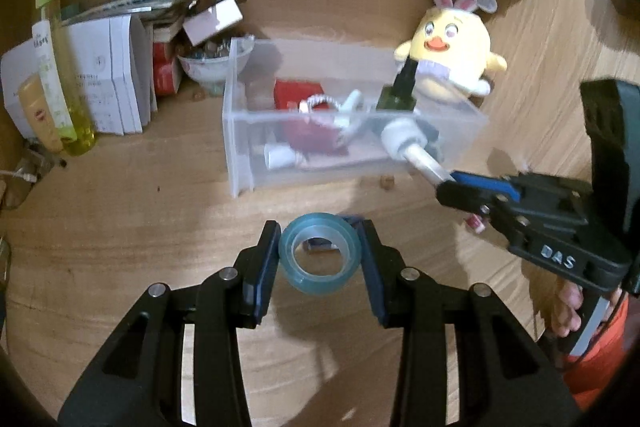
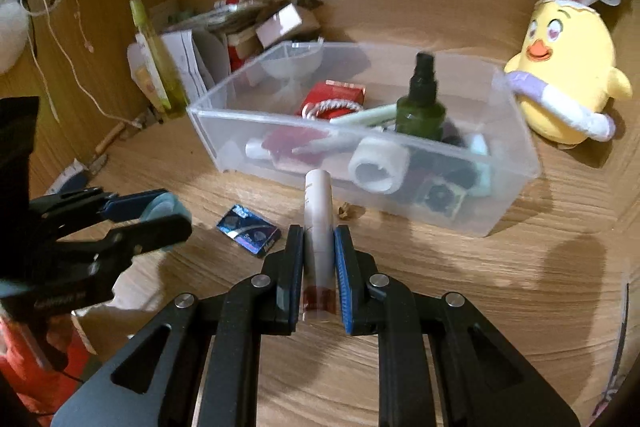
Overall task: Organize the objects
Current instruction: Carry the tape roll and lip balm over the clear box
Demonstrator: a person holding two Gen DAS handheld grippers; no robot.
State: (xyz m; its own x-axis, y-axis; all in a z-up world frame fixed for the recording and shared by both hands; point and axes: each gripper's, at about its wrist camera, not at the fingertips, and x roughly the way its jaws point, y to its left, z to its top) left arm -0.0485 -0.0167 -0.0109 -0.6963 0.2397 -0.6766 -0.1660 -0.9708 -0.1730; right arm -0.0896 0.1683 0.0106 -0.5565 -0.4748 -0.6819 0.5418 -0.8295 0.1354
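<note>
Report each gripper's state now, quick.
Left gripper: shut on the roll of clear tape.
Right gripper: shut on the white tube.

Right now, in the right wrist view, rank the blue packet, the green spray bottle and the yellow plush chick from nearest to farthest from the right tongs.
1. Blue packet: on the desk, just left of the right tongs.
2. Green spray bottle: upright inside the clear bin, ahead.
3. Yellow plush chick: beyond the bin, far right.
</note>
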